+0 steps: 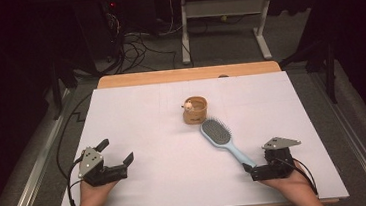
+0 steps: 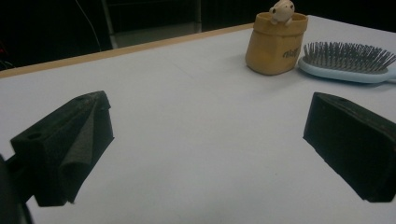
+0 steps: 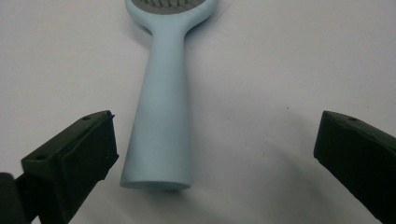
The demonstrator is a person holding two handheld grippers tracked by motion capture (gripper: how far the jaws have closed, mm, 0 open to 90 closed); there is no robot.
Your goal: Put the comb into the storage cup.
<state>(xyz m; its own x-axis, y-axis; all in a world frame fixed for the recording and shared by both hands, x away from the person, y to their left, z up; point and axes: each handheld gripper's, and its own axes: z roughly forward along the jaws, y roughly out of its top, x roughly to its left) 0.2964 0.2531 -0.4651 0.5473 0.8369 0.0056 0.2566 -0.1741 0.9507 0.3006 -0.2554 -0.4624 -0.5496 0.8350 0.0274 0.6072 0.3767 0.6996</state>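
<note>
Though astride the hairbrush (image 3: 161,116) handle, right gripper (image 3: 212,140) wide apart (untouching).

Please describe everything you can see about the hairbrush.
The hairbrush is pale blue, apparently plastic, with an oval head, dark pad and grey bristles facing up. It lies flat on the white table, handle toward the right hand-held gripper, whose open jaws flank the handle end without gripping. Its head lies close beside the yellow cup.
</note>
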